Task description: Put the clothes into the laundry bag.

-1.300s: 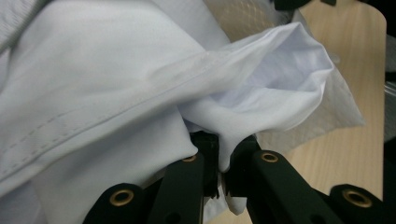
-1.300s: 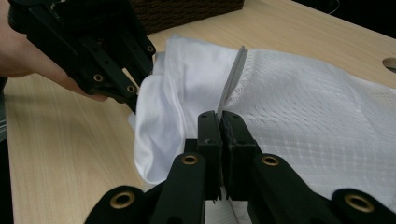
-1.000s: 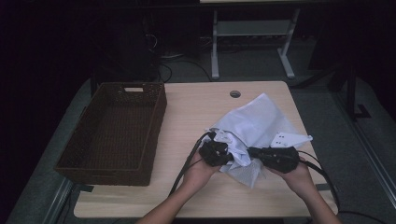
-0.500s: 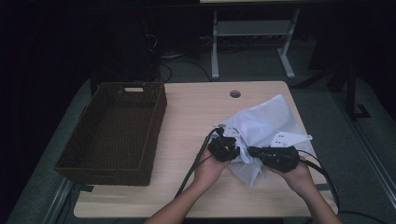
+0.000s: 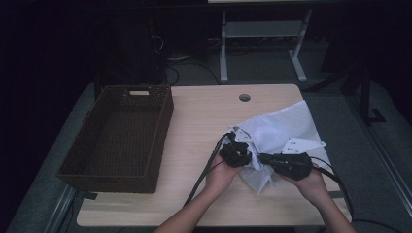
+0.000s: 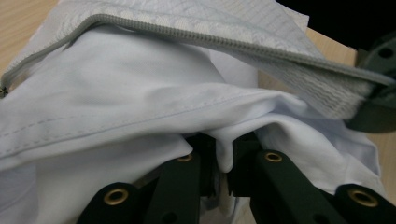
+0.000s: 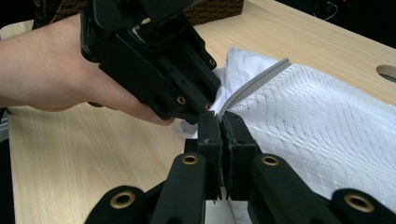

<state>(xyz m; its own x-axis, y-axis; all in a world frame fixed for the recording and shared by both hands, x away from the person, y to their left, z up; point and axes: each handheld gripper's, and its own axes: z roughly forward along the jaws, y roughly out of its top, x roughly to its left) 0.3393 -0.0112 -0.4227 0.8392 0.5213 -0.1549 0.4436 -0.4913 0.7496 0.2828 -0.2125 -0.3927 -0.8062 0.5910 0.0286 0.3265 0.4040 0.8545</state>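
The white garment [image 6: 140, 107] sits half inside the mesh zip bag [image 5: 279, 131] at the near right of the table [image 5: 204, 116], and both grippers work at the bag's mouth. The right gripper [image 7: 219, 128] is clamped on the bag's rim just beside the grey zipper [image 6: 210, 39], seemingly to hold the opening up and taut. The left gripper [image 6: 223, 156] has a fold of the white cloth pinched between its fingers, which have just been easing apart slightly; the fold lies directly under the lifted zipper edge, probably so it can be pushed deeper into the bag. The wicker basket [image 5: 116, 136] stands well apart from both grippers, untouched.
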